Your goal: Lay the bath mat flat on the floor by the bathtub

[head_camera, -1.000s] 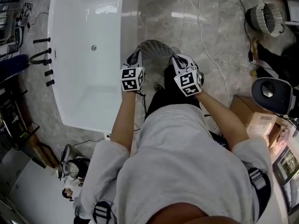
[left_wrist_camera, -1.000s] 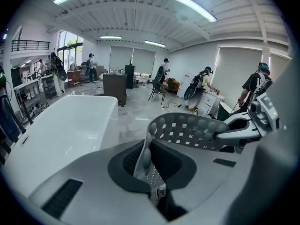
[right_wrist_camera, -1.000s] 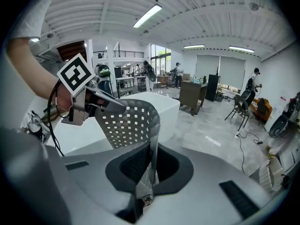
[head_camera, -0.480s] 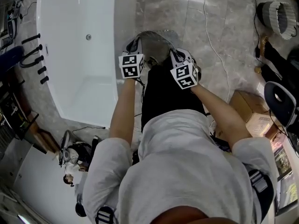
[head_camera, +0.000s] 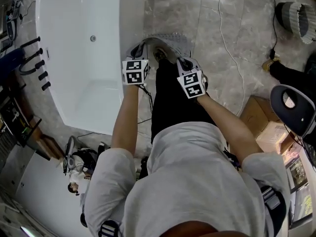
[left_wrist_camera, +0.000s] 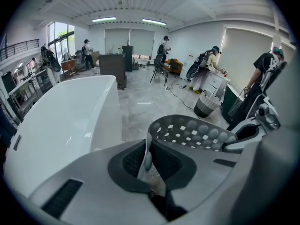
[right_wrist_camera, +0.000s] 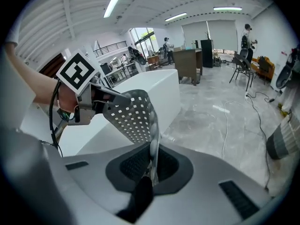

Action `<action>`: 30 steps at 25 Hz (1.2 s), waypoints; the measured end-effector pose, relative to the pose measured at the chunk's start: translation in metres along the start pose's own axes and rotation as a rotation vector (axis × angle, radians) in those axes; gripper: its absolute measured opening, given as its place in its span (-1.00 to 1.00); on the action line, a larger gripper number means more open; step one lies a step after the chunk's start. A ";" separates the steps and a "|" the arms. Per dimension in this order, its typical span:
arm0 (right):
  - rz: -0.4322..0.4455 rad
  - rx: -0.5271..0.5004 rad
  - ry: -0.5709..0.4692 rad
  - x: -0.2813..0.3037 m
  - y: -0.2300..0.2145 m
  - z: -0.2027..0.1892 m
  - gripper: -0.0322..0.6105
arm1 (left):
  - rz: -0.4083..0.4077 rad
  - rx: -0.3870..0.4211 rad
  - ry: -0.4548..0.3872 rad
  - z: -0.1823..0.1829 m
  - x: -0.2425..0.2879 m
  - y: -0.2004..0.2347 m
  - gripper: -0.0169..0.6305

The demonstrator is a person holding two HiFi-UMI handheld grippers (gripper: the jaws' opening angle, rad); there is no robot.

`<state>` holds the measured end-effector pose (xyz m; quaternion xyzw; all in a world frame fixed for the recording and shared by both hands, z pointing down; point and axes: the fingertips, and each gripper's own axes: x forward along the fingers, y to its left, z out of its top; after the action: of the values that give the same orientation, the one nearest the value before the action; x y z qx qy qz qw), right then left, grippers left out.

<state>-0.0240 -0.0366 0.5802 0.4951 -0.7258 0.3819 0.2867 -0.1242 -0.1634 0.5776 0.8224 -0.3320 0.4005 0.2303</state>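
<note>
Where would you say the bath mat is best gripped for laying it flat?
Along one edge, at two spaced points, from the person's side: the bath mat is a thin perforated sheet that bows between grips, as the left claw and right claw pinch it.

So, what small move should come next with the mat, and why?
Probably lower both together: the left tool and right tool each pinch the mat, which arches in the air above the floor beside the bathtub, not flat yet.

Bath mat was grey, dotted with grid of small square holes. Bathtub was white. Floor was grey marble, pale-veined. Person's top was light grey, trousers black.
</note>
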 end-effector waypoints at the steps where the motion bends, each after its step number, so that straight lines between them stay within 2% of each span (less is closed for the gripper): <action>1: 0.003 0.029 0.002 0.005 0.001 -0.001 -0.84 | 0.002 0.005 0.004 0.000 0.006 0.003 -0.87; 6: -0.013 0.129 -0.007 0.031 -0.002 -0.012 -0.83 | -0.002 0.032 0.012 -0.008 0.042 0.015 -0.87; 11: -0.059 0.099 -0.018 0.068 -0.045 -0.021 -0.83 | -0.043 0.105 0.001 -0.015 0.089 0.016 -0.87; 15: -0.102 0.066 -0.028 0.092 -0.085 -0.023 -0.83 | -0.050 0.109 -0.022 -0.018 0.123 0.026 -0.87; 21: -0.152 0.014 -0.067 0.116 -0.117 -0.005 -0.83 | -0.065 0.178 -0.064 -0.010 0.147 0.033 -0.87; 27: -0.232 0.018 -0.093 0.131 -0.150 0.025 -0.83 | -0.090 0.179 -0.113 0.005 0.155 0.049 -0.87; 30: -0.263 0.013 -0.081 0.133 -0.152 0.042 -0.83 | -0.109 0.161 -0.131 0.013 0.158 0.058 -0.87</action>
<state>0.0712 -0.1716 0.7040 0.6031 -0.6630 0.3254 0.3013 -0.0879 -0.2682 0.7049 0.8794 -0.2679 0.3583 0.1629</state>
